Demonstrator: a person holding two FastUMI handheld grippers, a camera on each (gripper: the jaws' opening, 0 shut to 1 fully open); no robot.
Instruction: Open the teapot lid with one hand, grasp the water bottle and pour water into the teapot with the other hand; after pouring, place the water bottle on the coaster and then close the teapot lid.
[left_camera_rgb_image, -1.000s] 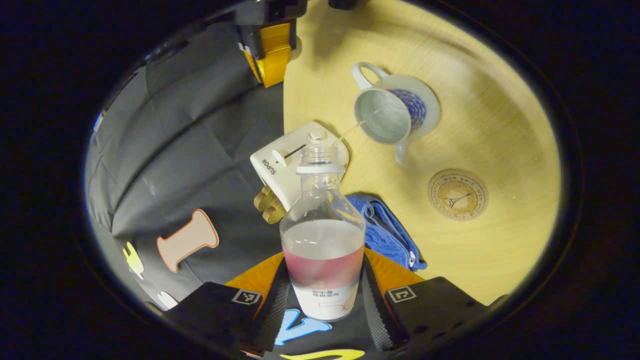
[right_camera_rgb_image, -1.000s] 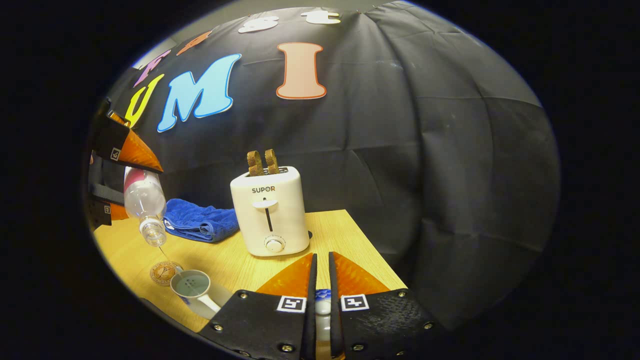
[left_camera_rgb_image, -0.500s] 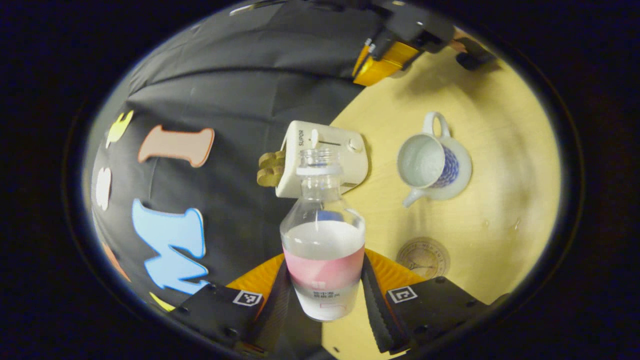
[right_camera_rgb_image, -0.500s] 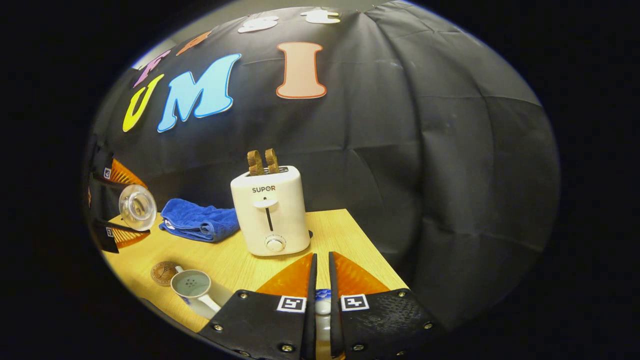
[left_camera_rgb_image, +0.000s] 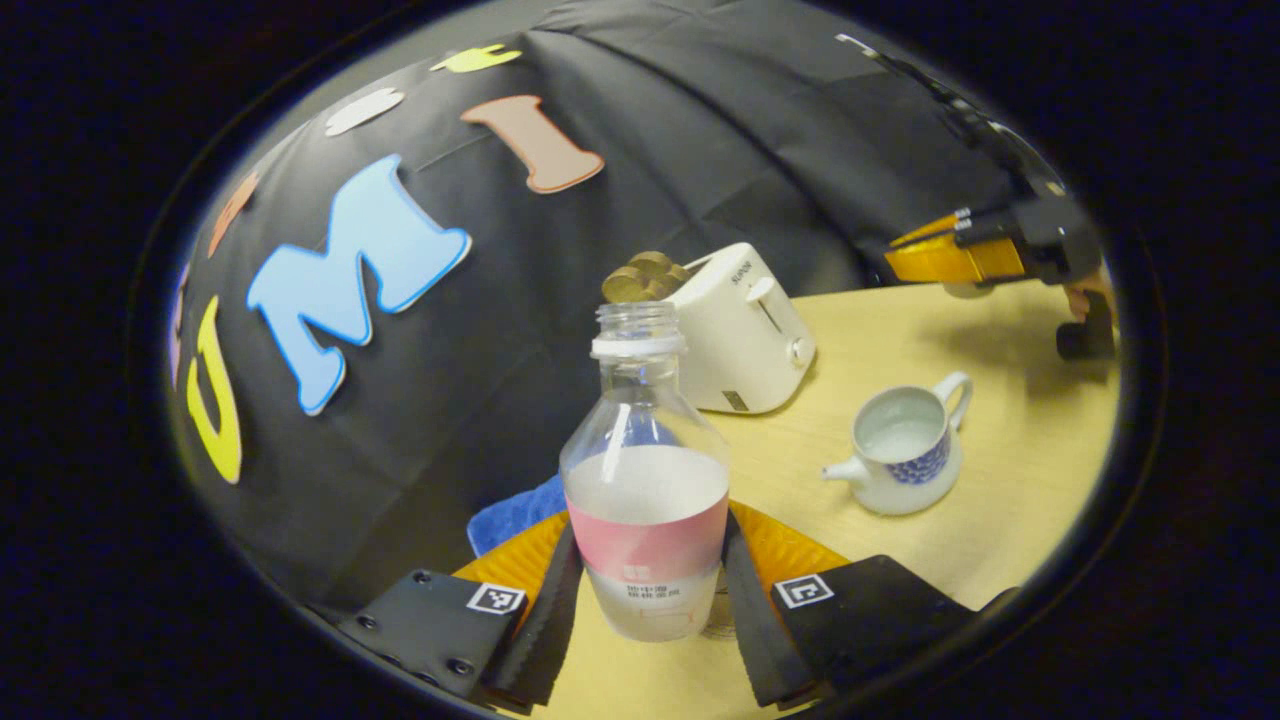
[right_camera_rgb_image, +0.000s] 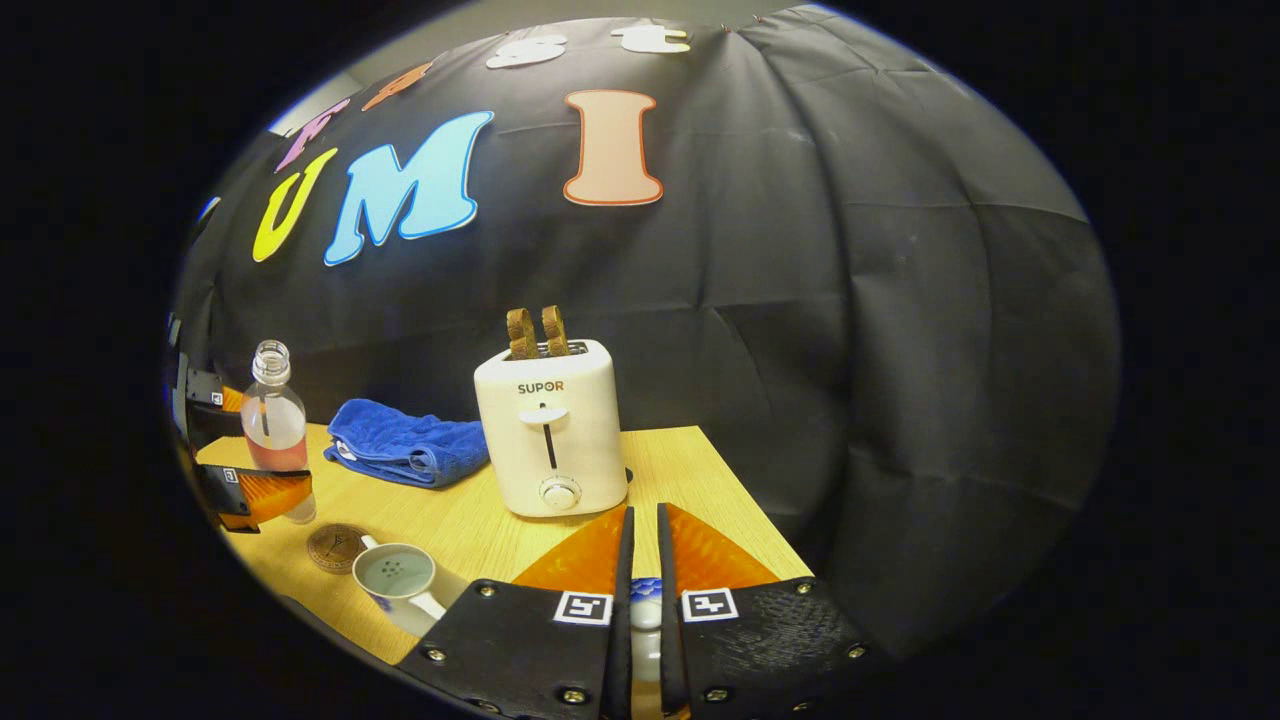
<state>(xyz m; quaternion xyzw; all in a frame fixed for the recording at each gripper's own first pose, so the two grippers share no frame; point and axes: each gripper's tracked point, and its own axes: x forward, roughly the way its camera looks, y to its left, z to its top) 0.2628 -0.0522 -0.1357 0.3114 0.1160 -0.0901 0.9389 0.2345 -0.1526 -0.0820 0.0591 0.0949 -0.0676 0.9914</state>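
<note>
While the left gripper (left_camera_rgb_image: 645, 610) holds the water bottle (left_camera_rgb_image: 645, 480) upright, its jaws pinch the bottle's lower body at the pink label band, one finger on each side. The bottle is uncapped and roughly half full. In the right gripper view the same bottle (right_camera_rgb_image: 274, 425) stands upright above the left side of the desk (right_camera_rgb_image: 690, 470), just behind the round coaster (right_camera_rgb_image: 334, 547); whether its base touches the desk cannot be told. The teapot (left_camera_rgb_image: 905, 445) sits open on the desk with water inside, spout toward the bottle and handle away. The right gripper (right_camera_rgb_image: 640, 625) has its jaws pressed almost together around the teapot lid (right_camera_rgb_image: 642, 612), of which a small white and blue-patterned piece shows between the fingers. In the left gripper view that gripper (left_camera_rgb_image: 960, 260) hangs level above the far corner of the desk. A white toaster (right_camera_rgb_image: 552, 430) marked "SUPOR" stands at the back with two slices of toast (right_camera_rgb_image: 535, 332) raised, a folded blue towel (right_camera_rgb_image: 405, 442) beside it.
</note>
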